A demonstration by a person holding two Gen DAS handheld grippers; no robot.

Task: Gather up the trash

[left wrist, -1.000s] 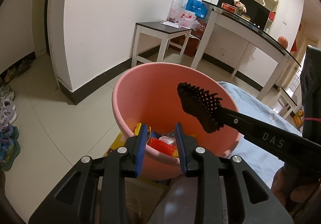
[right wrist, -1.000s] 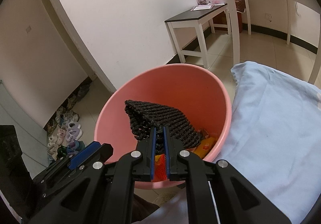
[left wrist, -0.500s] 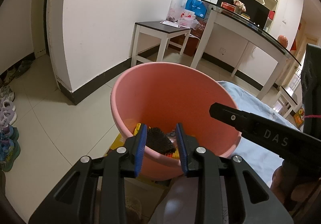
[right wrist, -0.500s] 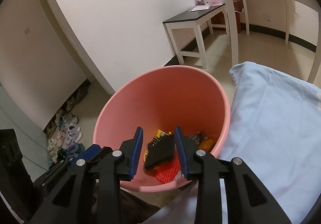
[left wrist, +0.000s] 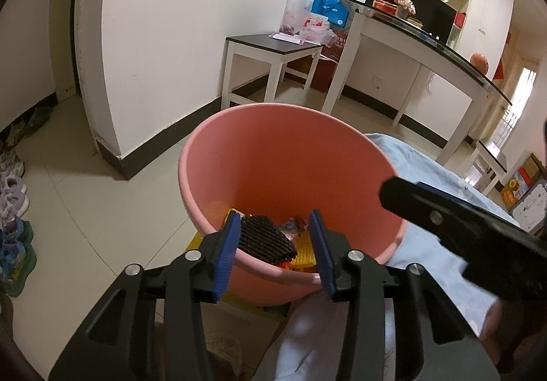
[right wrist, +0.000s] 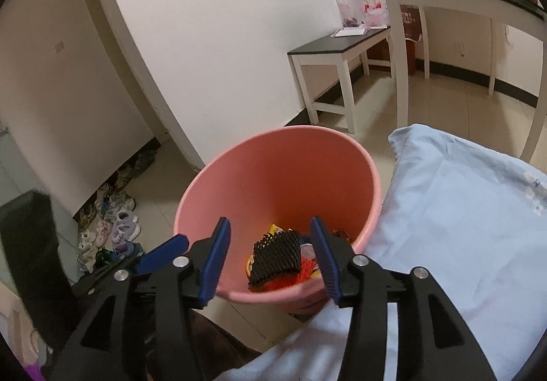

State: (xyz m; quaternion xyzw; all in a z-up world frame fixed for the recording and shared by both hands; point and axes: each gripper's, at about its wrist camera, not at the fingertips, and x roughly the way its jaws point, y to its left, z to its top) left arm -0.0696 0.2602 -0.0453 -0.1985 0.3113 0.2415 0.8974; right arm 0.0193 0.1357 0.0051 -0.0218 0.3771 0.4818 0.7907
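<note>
The pink bucket [right wrist: 273,155] stood on the tiled floor just beside the pale blue sheet [right wrist: 461,210]. Inside it, at the bottom, the black foam net [right wrist: 276,256] lay on top of red and yellow wrappers [right wrist: 297,275]. The right gripper [right wrist: 270,254] hung above the bucket's near rim with its jaws spread wide, holding nothing. The left gripper [left wrist: 273,251] was also parted and empty over that rim. Beyond the bucket stood a small dark-topped table [left wrist: 273,42]
</note>
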